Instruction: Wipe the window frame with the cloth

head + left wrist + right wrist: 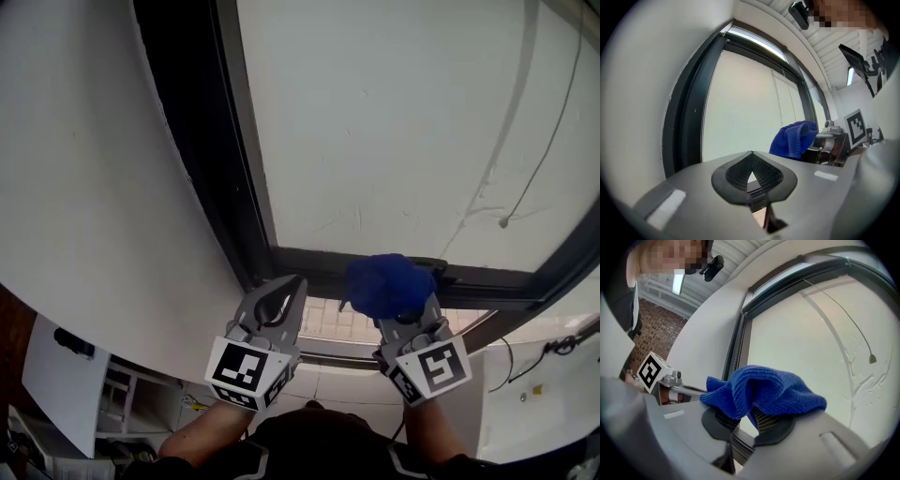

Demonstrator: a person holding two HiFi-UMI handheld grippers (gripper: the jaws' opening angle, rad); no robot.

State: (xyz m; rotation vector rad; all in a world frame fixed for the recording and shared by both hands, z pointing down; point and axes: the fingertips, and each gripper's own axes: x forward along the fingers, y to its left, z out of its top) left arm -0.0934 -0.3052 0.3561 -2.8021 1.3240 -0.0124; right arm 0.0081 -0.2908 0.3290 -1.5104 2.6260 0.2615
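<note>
A dark window frame (314, 261) runs along the bottom of the pale pane and up its left side (211, 141). My right gripper (401, 314) is shut on a bunched blue cloth (388, 285), which sits against the bottom rail. In the right gripper view the cloth (764, 387) drapes over both pads and hides the fingertips of the right gripper (746, 412). My left gripper (291, 286) is just left of the cloth, its tip near the frame's lower left corner. Its jaws meet at the tip with nothing between them, as the left gripper (751, 161) view shows, beside the frame (684, 108) and cloth (794, 138).
A white wall (84, 187) borders the frame on the left. A thin cord with a small bead (504, 222) hangs across the glass on the right. A tiled ledge (328, 319) lies below the rail. A white board and shelving (56, 375) stand at the lower left.
</note>
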